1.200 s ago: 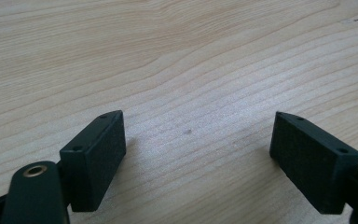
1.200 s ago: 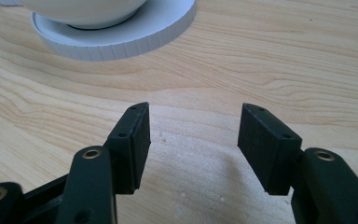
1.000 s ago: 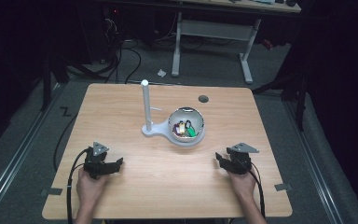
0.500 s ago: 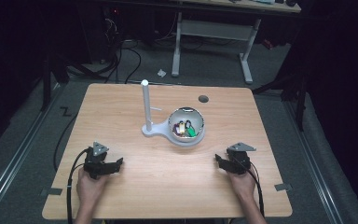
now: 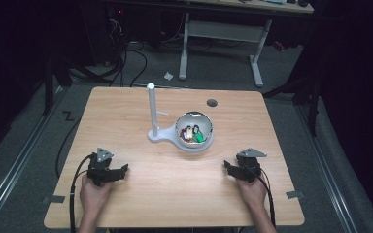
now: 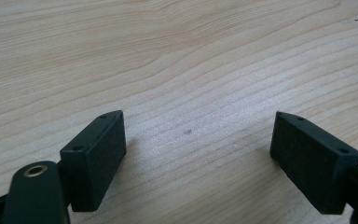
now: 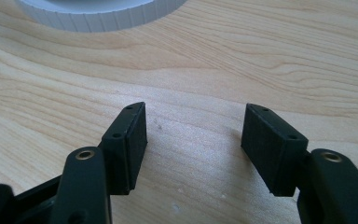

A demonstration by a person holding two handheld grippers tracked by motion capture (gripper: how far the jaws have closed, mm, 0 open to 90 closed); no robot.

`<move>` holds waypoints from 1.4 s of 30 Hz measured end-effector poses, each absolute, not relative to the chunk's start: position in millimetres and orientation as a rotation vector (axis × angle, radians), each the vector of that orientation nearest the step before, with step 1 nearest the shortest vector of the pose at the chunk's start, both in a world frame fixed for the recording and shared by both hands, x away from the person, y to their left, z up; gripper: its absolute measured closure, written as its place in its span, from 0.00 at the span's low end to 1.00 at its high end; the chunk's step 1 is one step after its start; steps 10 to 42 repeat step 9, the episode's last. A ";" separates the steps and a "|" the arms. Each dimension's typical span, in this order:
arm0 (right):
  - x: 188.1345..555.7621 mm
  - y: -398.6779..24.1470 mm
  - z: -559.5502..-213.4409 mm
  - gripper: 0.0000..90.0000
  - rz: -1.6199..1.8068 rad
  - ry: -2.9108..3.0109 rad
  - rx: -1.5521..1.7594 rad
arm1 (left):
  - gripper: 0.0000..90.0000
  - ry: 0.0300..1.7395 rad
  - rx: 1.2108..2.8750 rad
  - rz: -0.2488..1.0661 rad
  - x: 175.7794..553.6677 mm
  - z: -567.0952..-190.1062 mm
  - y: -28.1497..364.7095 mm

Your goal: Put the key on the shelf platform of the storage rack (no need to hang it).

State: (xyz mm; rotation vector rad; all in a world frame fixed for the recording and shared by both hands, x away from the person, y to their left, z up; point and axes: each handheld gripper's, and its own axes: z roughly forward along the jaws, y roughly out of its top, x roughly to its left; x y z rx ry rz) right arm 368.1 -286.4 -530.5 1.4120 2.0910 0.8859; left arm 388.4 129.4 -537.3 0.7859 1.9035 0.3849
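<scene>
A white bowl (image 5: 194, 132) with several small coloured items inside stands at the table's middle, joined to a white upright post (image 5: 152, 109) on its left. My left gripper (image 5: 121, 170) rests low over the wood near the front left, open, with bare table between its jaws (image 6: 198, 149). At the front right, my right gripper (image 5: 227, 167) points toward the bowl. Its jaws have just been opening and stand open with nothing between them (image 7: 193, 140). The bowl's ribbed white base (image 7: 102, 14) shows just beyond them.
The wooden table (image 5: 126, 116) has a small dark round hole (image 5: 211, 103) near its far edge. Behind the table a white-legged desk (image 5: 255, 53) stands over cables on the dark floor. Both hands hold the grippers near the front edge.
</scene>
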 end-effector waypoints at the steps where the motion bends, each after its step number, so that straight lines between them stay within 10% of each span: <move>1: 368.1 -286.4 -530.5 0.45 0.886 2.091 1.412 | 0.21 1.904 0.785 0.385 388.4 -537.3 129.3; 42: 368.2 -286.4 -530.6 0.45 0.887 2.091 1.413 | 0.21 1.904 0.785 0.385 388.4 -537.3 129.3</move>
